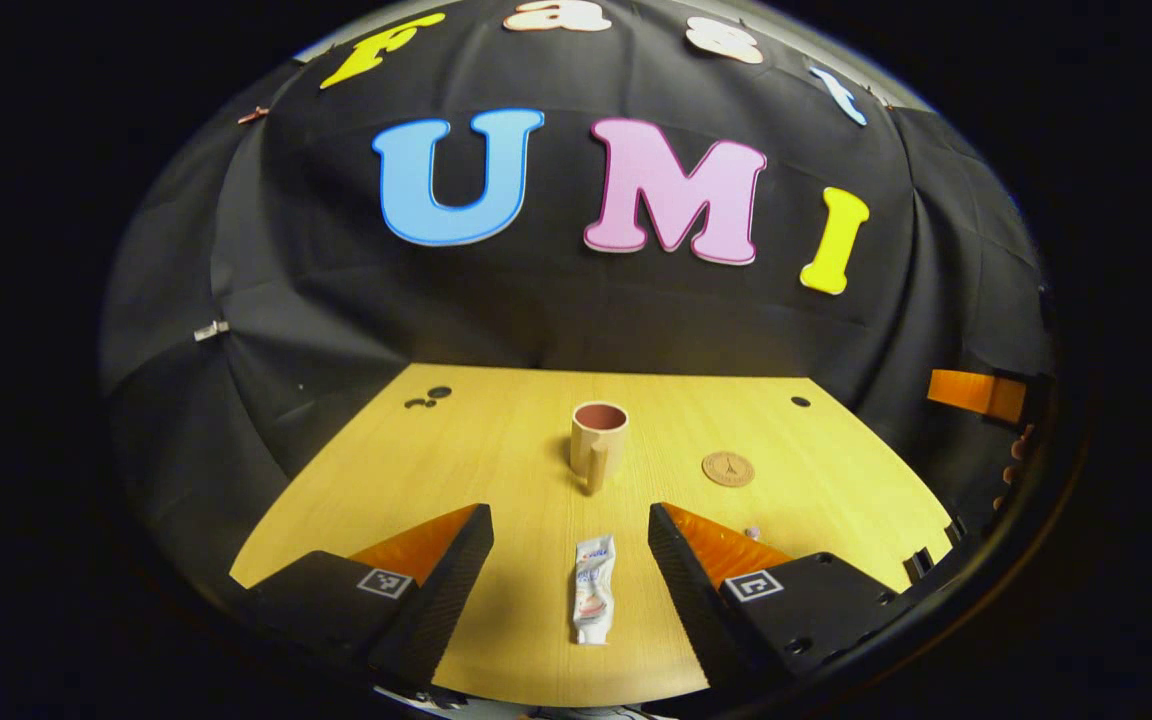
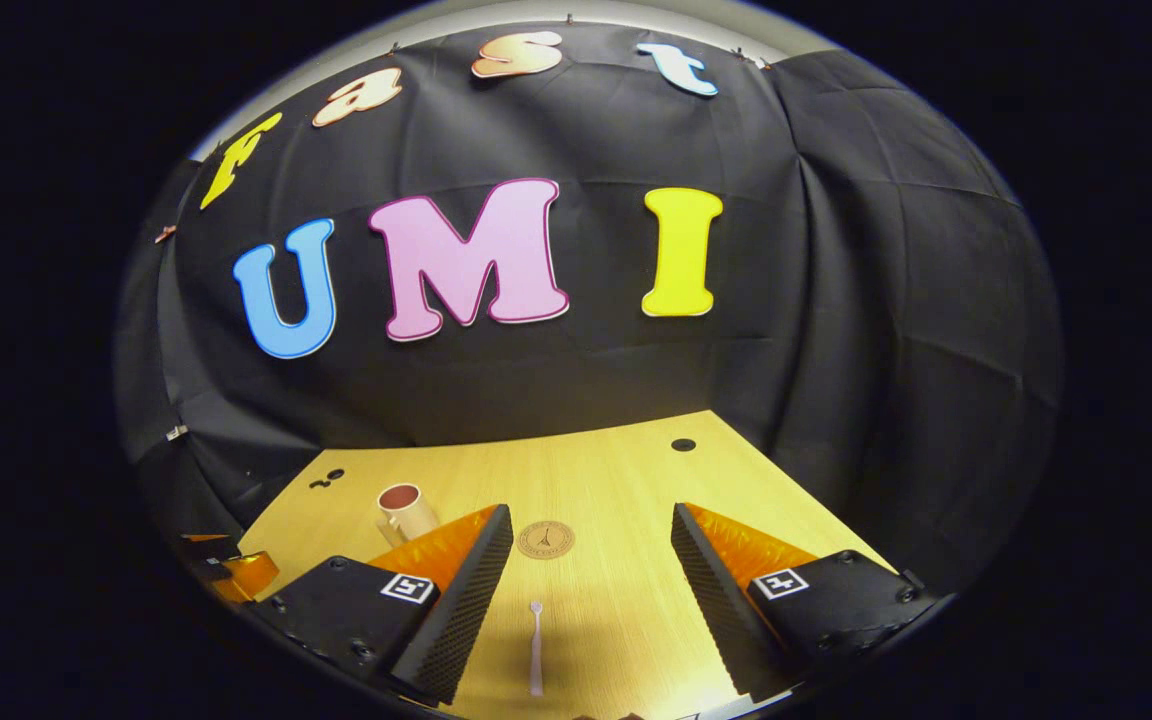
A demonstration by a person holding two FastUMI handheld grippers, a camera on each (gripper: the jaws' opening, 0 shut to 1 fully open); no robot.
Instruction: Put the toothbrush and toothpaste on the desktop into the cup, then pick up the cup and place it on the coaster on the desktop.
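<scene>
On desktop (image 1: 496,440): one cup (image 1: 598,437), toothpaste (image 1: 594,588), toothbrush (image 2: 536,645), coaster (image 1: 728,468).

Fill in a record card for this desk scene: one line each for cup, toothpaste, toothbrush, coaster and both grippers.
cup: upright, empty, on the desktop
toothpaste: flat, ahead of the left gripper
toothbrush: flat, ahead of the right gripper
coaster: bare, right of cup
left gripper: open, holding nothing
right gripper: open, holding nothing

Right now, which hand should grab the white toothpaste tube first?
Probably the left. The white toothpaste tube lies on the wooden desktop straight between the open left gripper's fingers, with the pinkish cup just beyond. The right gripper, also open, frames the pale toothbrush instead.
</scene>
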